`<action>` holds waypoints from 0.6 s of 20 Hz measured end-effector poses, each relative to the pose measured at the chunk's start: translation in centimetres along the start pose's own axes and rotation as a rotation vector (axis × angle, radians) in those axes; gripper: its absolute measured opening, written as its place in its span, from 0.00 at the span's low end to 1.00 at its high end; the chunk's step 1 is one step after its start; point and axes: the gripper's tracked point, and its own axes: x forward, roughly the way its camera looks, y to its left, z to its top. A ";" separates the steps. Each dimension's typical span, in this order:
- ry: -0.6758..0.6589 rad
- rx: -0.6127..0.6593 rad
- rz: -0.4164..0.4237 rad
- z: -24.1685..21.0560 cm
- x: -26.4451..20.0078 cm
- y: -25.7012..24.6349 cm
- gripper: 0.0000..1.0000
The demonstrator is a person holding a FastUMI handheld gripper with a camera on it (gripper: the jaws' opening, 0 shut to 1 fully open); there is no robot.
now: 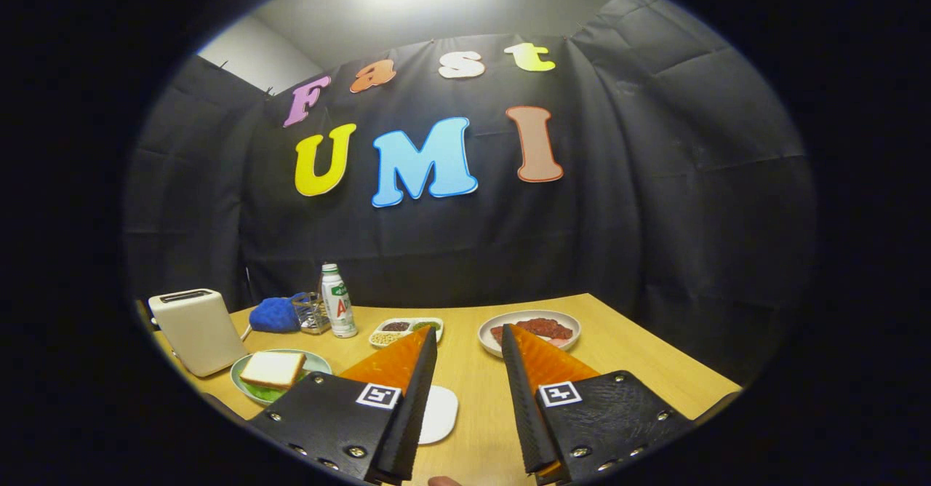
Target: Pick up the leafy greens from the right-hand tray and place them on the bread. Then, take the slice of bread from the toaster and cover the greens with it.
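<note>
The jaws [469,337] stand wide open above the worktop [640,355] and hold nothing; bare wood shows in the gap between the two fingers.

Left of the left finger, close by it, a green plate [317,361] rests on the worktop. A bread slice [273,369] lies flat on it, and a strip of greens [265,393] shows under the slice's near edge. The slice covers most of the greens.

Further left, beyond the plate and just beside it, a pale toaster [198,329] stands upright. Its top slot is in view; whether anything sits in the slot cannot be told.

Just beyond the right fingertip sits a round white plate [529,317] with a reddish food [544,328] on it. Its nature cannot be made out.

Just beyond the left fingertip lies a divided tray [404,331] with dark, pale and green contents in separate compartments.

Beyond the tray and left of it, a bottle [338,301] with a white cap stands upright. Beside it is a small clear container [311,313], touching or nearly touching a blue cloth item [275,315] on its left.

Between the fingers, near the left one, a flat white object [441,413] lies on the worktop, partly hidden by that finger.
</note>
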 end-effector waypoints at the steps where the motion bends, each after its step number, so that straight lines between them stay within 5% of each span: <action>1: -0.002 -0.019 -0.036 0.0 -0.2 -2.2 0.55; 12: -0.100 -0.221 -0.140 1.3 -1.6 -16.0 0.55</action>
